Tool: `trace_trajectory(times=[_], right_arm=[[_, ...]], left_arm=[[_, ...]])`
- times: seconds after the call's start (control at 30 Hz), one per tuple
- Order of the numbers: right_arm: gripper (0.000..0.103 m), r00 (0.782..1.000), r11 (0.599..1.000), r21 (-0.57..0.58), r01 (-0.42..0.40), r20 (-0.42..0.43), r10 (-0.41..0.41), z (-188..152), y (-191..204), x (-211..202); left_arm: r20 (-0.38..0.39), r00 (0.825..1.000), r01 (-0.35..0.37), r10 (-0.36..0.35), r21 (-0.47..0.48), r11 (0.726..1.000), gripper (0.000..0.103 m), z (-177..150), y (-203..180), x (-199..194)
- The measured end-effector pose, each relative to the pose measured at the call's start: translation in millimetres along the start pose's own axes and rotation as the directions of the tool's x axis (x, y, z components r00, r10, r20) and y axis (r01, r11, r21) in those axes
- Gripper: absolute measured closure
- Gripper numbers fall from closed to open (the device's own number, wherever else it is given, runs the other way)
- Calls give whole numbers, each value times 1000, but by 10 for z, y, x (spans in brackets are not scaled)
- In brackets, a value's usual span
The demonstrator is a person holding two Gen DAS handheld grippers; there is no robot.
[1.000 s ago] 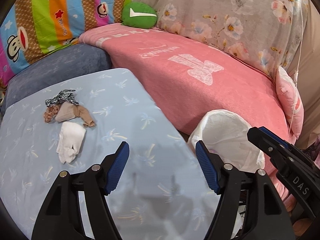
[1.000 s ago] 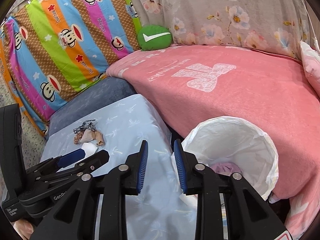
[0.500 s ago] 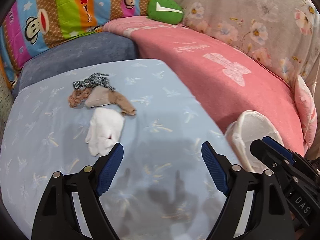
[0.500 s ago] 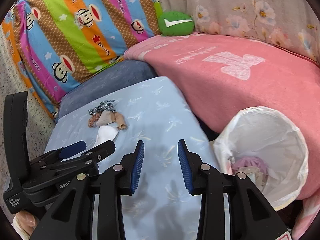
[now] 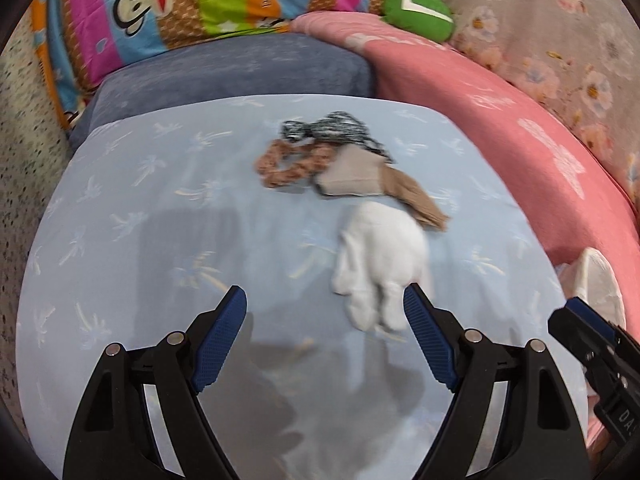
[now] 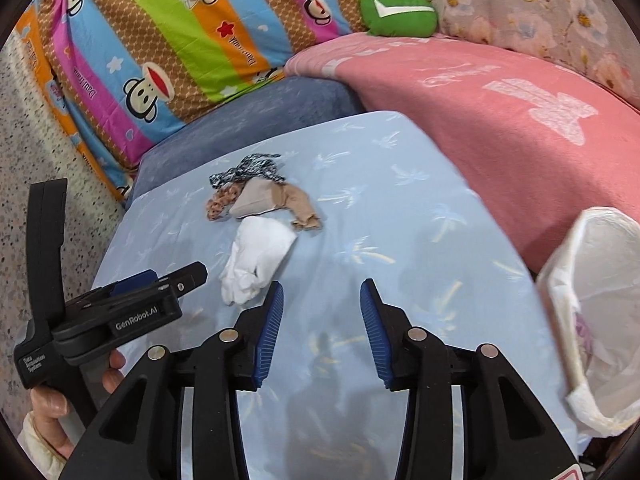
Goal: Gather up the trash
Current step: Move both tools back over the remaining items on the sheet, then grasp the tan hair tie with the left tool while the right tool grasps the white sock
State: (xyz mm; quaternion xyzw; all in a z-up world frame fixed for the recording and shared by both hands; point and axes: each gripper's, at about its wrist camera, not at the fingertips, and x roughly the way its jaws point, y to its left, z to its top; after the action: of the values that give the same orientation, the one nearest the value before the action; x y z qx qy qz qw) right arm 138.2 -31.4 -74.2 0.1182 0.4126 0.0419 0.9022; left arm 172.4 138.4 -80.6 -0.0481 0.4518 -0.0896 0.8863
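I note the left gripper (image 5: pixel 324 312) spread wide, empty, its right pad beside the white cloth (image 5: pixel 380 264) at centre frame. Right gripper (image 6: pixel 322 310) half open, empty; bin (image 6: pixel 600 320) lower right.

Four cloth scraps (image 5: pixel 380 264), one bin (image 6: pixel 596 320)

Bright, even light with soft shadows beneath each tool; motion blur, strong fisheye edge distortion.

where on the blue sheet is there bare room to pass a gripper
Bare sheet lies between the white cloth and the lined bin, and left of the scrunchie. Crowded at the far middle, where the patterned strip and tan stocking bunch together.
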Motion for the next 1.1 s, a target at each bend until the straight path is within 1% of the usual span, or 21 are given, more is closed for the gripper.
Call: trace_trajectory(times=[0.13,0.27,0.43,0.57,0.67,0.7,0.73,0.77,0.8,0.83,0.9,0.97,1.0,1.03,1.07,1.1], right_arm=[[57,999,1000,-19,-16,-36,16,71,197,328],[57,997,999,-22,-29,-70,28,142,314,640],[57,993,999,-11,-46,-110,45,183,426,1018],[57,991,999,2,-48,-124,47,225,443,1238],[68,993,999,-4,-42,-114,41,303,459,1332],[77,992,999,-5,-45,-117,44,329,463,1363],[81,992,999,-3,-45,-117,44,352,463,1389],[82,992,999,-3,-45,-116,44,370,458,1408],[85,992,999,-6,-45,-115,44,391,464,1430],[86,992,999,-7,-48,-113,47,399,455,1440],[86,992,999,-5,-54,-111,53,411,445,1457],[87,993,999,-6,-54,-108,53,413,438,1462],[87,993,998,-10,-54,-110,53,418,445,1463],[88,992,998,-12,-55,-111,53,407,441,1451],[89,992,998,-14,-54,-111,52,406,448,1438],[89,992,998,-16,-55,-111,52,411,451,1423]], left_arm=[[-8,1000,-21,21,-46,999,26,143,249,121],[-2,999,-38,38,-65,997,26,333,416,249],[-5,999,-46,46,-82,996,26,526,496,462],[-17,999,-41,40,-87,995,26,654,504,664],[-19,999,-41,40,-77,996,27,728,481,784],[-21,999,-38,37,-75,996,29,747,477,823],[-26,999,-31,29,-72,997,35,763,476,863],[-36,999,-25,22,-69,997,39,769,471,907],[-40,999,-24,21,-69,997,39,776,464,937],[-29,999,-34,32,-62,997,41,778,447,938],[-22,999,-35,34,-44,998,51,792,411,945],[-18,999,-37,37,-32,999,73,786,389,942],[-18,999,-35,34,-26,999,78,782,383,938],[-19,999,-29,29,-24,999,86,776,379,936],[-19,999,-32,32,-23,999,91,776,371,933],[-19,999,-30,29,-23,999,92,768,374,918]])
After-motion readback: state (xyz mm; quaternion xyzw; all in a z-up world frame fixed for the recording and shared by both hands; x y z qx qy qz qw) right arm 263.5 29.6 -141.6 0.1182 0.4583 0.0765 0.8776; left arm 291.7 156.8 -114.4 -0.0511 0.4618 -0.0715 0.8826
